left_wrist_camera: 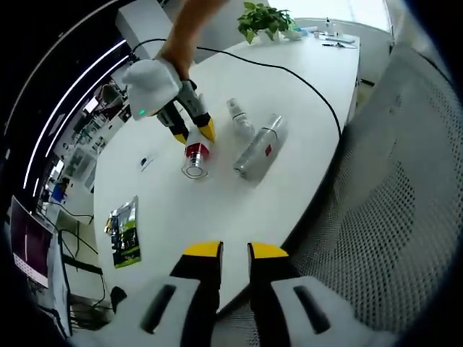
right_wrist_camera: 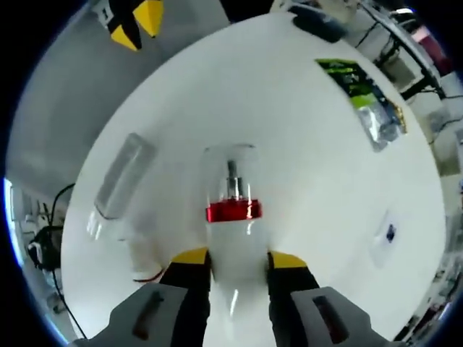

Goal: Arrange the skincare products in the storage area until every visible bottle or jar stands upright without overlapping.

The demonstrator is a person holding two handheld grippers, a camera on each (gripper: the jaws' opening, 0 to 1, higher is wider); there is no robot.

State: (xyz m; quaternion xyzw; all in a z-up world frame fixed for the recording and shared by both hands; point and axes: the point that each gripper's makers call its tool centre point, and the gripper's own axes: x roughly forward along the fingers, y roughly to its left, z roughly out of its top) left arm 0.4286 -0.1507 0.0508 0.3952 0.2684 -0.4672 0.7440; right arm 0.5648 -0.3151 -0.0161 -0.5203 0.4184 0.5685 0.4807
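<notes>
White table [left_wrist_camera: 217, 202], red-collared bottle [right_wrist_camera: 231, 217] lying between right gripper [right_wrist_camera: 237, 262] jaws

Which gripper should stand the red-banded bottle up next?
Right. The right gripper already straddles the lying red-banded bottle; the left gripper hangs back at the table edge, jaws almost together.

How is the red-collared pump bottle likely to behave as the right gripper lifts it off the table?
The pump bottle lies on its side and is round, so it may roll if released. Its smooth white body could slip between the right gripper jaws. The clear cap looks thin, perhaps apt to pop off.
</notes>
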